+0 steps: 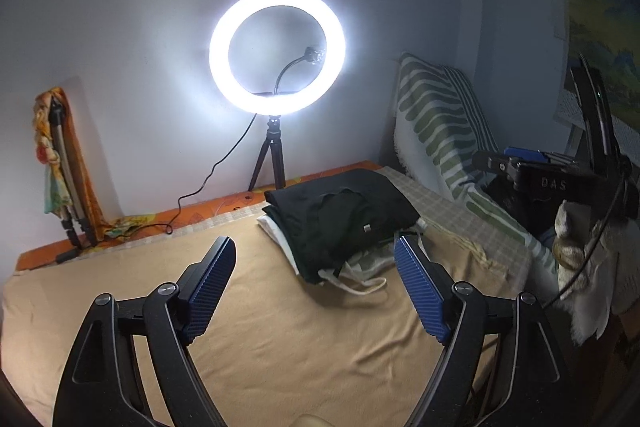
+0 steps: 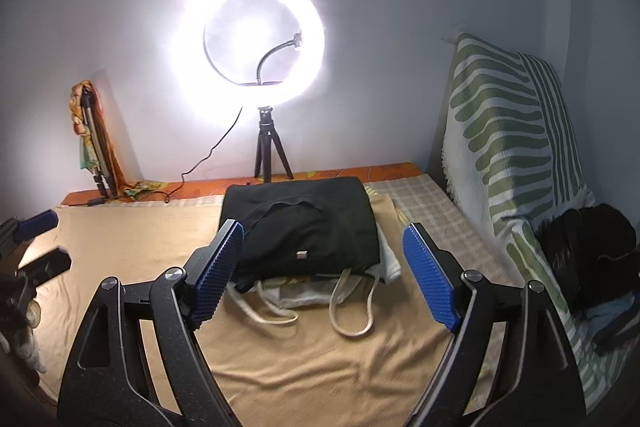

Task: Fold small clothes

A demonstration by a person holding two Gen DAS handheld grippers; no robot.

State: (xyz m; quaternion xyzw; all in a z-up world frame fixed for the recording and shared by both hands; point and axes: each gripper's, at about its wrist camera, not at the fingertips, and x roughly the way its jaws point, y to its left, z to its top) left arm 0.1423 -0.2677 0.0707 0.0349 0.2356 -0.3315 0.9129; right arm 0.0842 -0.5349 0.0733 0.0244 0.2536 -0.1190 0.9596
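Observation:
A folded black garment (image 1: 344, 215) (image 2: 304, 227) lies on top of a small stack of folded clothes on the tan sheet (image 1: 248, 331) (image 2: 312, 359). Under it sit pale folded pieces with cream drawstrings (image 2: 352, 311) trailing toward me. My left gripper (image 1: 316, 287) is open and empty, hovering in front of and left of the stack. My right gripper (image 2: 326, 279) is open and empty, just in front of the stack's near edge. The left gripper's blue fingertips (image 2: 38, 221) show at the left edge of the right wrist view.
A lit ring light on a tripod (image 1: 276, 51) (image 2: 256, 43) stands at the back with its cable across the orange edge. A folded tripod with orange cloth (image 1: 64, 167) leans on the wall. A green striped pillow (image 2: 512, 131) and dark items (image 2: 588, 251) sit on the right.

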